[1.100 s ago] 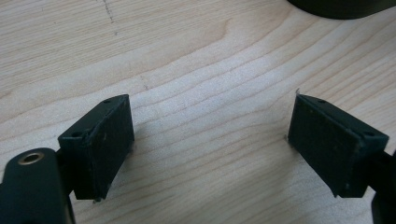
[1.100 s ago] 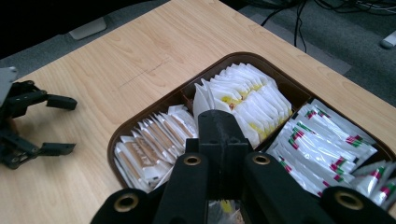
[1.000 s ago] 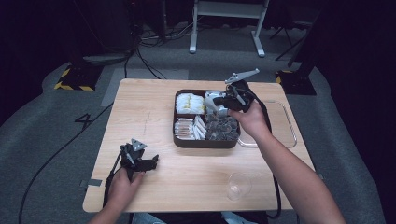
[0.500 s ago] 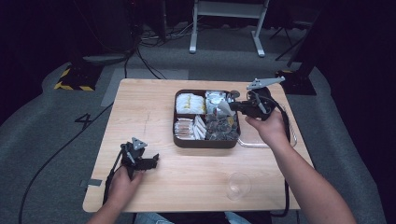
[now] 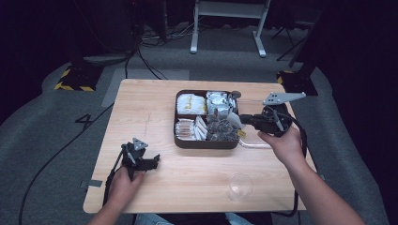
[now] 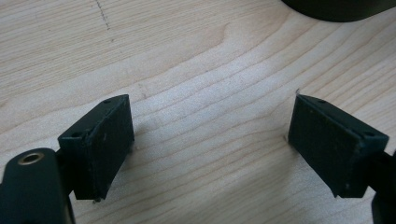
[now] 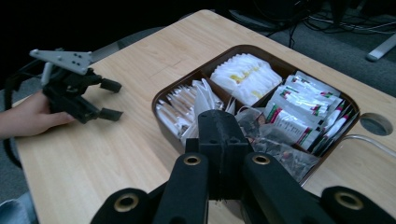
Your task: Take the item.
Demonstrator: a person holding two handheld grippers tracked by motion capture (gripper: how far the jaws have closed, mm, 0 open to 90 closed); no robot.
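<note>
A dark brown tray [image 5: 199, 143] with four compartments of sachets stands at the table's middle right. My right gripper [image 5: 242, 121] hovers at the tray's right edge, pointing left. Its jaws are shut on a white sachet [image 5: 233, 119], and a small yellow tag [image 5: 241, 133] hangs under it. In the right gripper view the closed jaws [image 7: 218, 128] point at the tray [image 7: 163, 95], and the white sachet [image 7: 203, 99] sticks up beyond their tip. My left gripper [image 5: 152, 161] rests on the wood at the front left, open with nothing between its jaws [image 6: 210, 149]. The right gripper view has it too [image 7: 111, 100].
A clear plastic cup [image 5: 240, 186] stands near the table's front edge, right of centre. A clear plastic lid or dish [image 5: 256, 142] lies just right of the tray. A round hole [image 7: 376, 123] is set in the tabletop behind the tray. Bare wood stretches between the two grippers.
My right hand has drawn its gripper from above the tray's back right compartment to the tray's right edge, nearer me. The left gripper has stayed where it was.
</note>
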